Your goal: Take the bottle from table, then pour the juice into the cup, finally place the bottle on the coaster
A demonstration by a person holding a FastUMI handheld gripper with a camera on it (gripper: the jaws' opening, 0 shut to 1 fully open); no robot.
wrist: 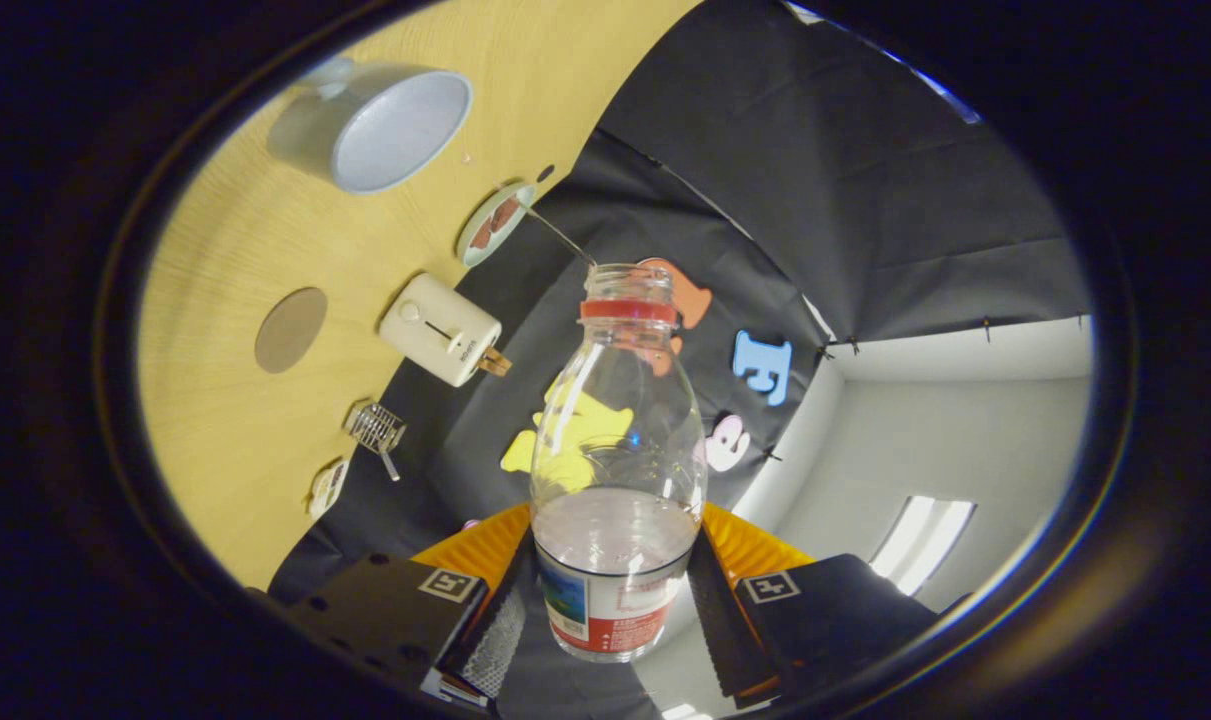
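Observation:
My gripper [613, 600] is shut on a clear plastic bottle [617, 440], both fingers pressing its labelled lower part. The bottle has a red neck ring, no cap, and clear liquid pooled near its base. It is lifted off the table and the view is rolled strongly, so the wooden table [235, 420] stands off to one side. A white cup [380, 125] stands on the table far beyond the bottle's mouth, its opening facing me. A round brown coaster [290, 329] lies flat on the wood, between the cup and the fingers.
A white boxy device [440, 328] with a slider sits on the table near the coaster. A small plate [495, 222] with brown pieces lies by the table's edge. A little metal rack [376, 428] and a small packet [328, 486] lie closer to the fingers.

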